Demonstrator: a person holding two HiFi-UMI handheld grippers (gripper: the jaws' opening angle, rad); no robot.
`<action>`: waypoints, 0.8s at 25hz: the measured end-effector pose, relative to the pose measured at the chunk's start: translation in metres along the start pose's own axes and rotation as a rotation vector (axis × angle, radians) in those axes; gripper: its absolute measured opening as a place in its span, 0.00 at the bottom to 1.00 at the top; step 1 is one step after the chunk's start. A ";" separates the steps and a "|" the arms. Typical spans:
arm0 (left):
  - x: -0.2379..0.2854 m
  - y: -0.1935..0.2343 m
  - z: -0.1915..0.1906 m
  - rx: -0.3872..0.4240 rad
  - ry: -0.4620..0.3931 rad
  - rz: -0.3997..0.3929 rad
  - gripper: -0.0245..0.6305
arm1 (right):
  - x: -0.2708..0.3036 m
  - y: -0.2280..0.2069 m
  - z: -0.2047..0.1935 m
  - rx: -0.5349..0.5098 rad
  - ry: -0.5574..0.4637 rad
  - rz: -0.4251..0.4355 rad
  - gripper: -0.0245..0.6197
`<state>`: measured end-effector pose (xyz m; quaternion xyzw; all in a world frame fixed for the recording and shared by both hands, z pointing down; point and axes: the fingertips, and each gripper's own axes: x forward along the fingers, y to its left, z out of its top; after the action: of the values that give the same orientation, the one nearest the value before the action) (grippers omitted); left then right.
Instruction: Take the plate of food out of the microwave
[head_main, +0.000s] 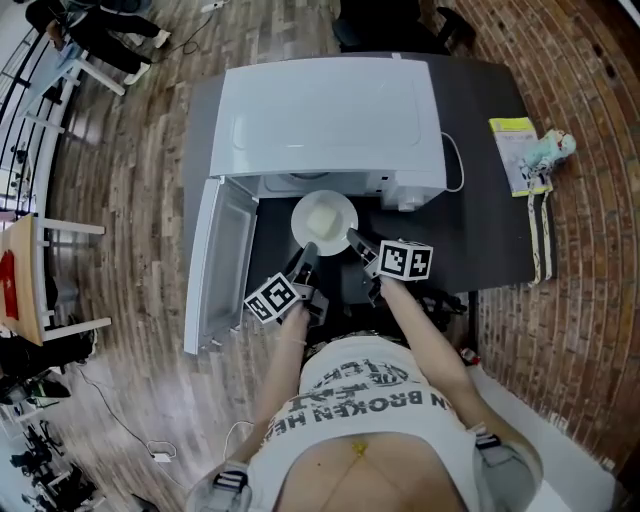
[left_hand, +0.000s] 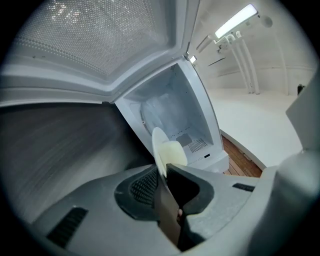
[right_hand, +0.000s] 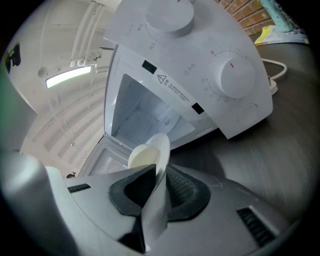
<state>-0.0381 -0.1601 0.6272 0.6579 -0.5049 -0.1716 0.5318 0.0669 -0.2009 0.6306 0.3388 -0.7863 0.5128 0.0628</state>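
A: What is the floor like?
B: Brown wooden planks (head_main: 130, 150). Red brickwork (head_main: 590, 260) runs along the right side of the dark grey counter (head_main: 490, 220).
A: And the furniture, the light?
B: A pale wooden table with white legs (head_main: 35, 285) stands at the left. A long white tube lamp (left_hand: 236, 21) shines on a white surface (left_hand: 265, 115), wall or ceiling, I cannot tell.

The round white plate (head_main: 342, 205), with a pale cream mound of food (head_main: 320, 222) on it, sits level at the mouth of the white microwave (head_main: 330, 110). The microwave's door (head_main: 218, 262) is swung open at 9 o'clock. My left gripper (head_main: 308, 252) pinches the plate's rim at 7 o'clock and my right gripper (head_main: 354, 240) pinches it at 5.
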 end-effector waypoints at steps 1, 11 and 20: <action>-0.003 0.001 0.002 0.000 0.005 -0.008 0.13 | 0.000 0.003 -0.002 0.002 -0.009 -0.005 0.13; -0.043 0.014 0.012 0.022 0.097 -0.072 0.12 | -0.001 0.035 -0.041 0.048 -0.095 -0.073 0.13; -0.073 0.026 0.000 0.033 0.192 -0.108 0.12 | -0.015 0.047 -0.082 0.080 -0.165 -0.139 0.13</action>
<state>-0.0825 -0.0962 0.6267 0.7062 -0.4182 -0.1278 0.5569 0.0292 -0.1127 0.6261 0.4359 -0.7423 0.5085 0.0196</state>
